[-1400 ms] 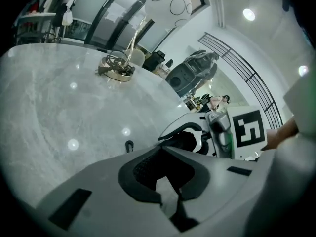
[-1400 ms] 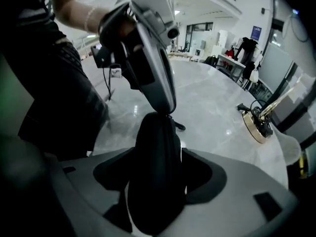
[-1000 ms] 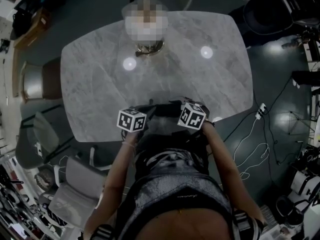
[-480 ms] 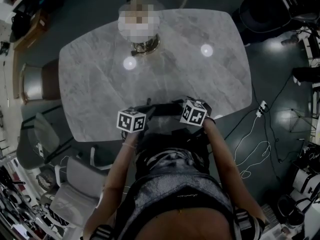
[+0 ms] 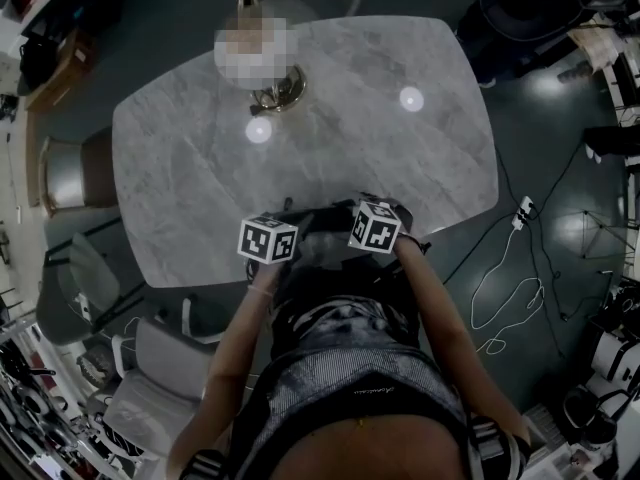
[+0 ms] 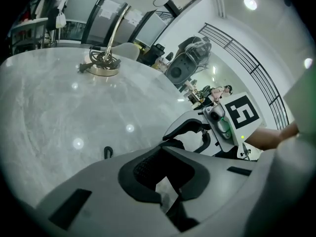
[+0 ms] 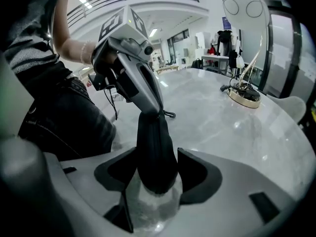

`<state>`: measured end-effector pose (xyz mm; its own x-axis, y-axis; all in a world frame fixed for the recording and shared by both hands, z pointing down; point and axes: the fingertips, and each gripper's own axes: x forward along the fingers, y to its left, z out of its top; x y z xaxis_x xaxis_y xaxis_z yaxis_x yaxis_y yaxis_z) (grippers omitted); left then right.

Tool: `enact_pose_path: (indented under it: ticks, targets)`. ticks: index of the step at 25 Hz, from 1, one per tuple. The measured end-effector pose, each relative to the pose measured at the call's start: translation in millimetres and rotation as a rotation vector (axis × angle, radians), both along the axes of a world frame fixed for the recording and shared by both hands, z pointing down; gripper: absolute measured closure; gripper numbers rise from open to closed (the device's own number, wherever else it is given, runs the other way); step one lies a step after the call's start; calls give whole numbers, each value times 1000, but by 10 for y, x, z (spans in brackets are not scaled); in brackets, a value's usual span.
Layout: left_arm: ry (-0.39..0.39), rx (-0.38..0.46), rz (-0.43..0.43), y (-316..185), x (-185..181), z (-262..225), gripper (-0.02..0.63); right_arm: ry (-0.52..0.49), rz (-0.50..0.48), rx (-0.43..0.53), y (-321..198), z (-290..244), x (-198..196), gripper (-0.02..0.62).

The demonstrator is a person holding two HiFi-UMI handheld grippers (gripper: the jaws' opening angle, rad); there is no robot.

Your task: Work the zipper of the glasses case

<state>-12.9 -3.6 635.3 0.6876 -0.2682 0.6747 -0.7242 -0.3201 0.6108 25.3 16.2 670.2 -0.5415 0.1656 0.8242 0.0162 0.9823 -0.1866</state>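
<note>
The black glasses case (image 7: 155, 147) lies near the marble table's (image 5: 200, 188) near edge, between my two grippers. My right gripper (image 7: 157, 172) is shut on its near end, with the pads pressed on both sides. My left gripper (image 7: 157, 111) meets the case's far end at the zipper line, beside a small black loop (image 7: 169, 115). In the left gripper view, the left gripper (image 6: 165, 194) is shut with a small pale tab pinched at its tips, over the case's dark textured fabric (image 6: 148, 169). In the head view, the left gripper (image 5: 290, 218) and right gripper (image 5: 350, 213) flank the case (image 5: 320, 218).
A brass lamp base (image 5: 275, 90) stands at the table's far side, with bare marble between it and the case. Chairs (image 5: 70, 168) stand off the left edge. Cables and a power strip (image 5: 520, 223) lie on the floor at right. The person's body is close against the near edge.
My left gripper has slid a little to the right along the case, closer to the right gripper. The right gripper has settled slightly. The head view has shifted.
</note>
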Motion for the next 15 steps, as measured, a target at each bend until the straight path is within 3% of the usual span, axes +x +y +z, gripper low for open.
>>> enact_pose_path:
  ticks: [15]
  targets:
    - [-12, 19, 136, -42, 607, 13, 599, -10, 11, 11, 1, 11, -13, 290]
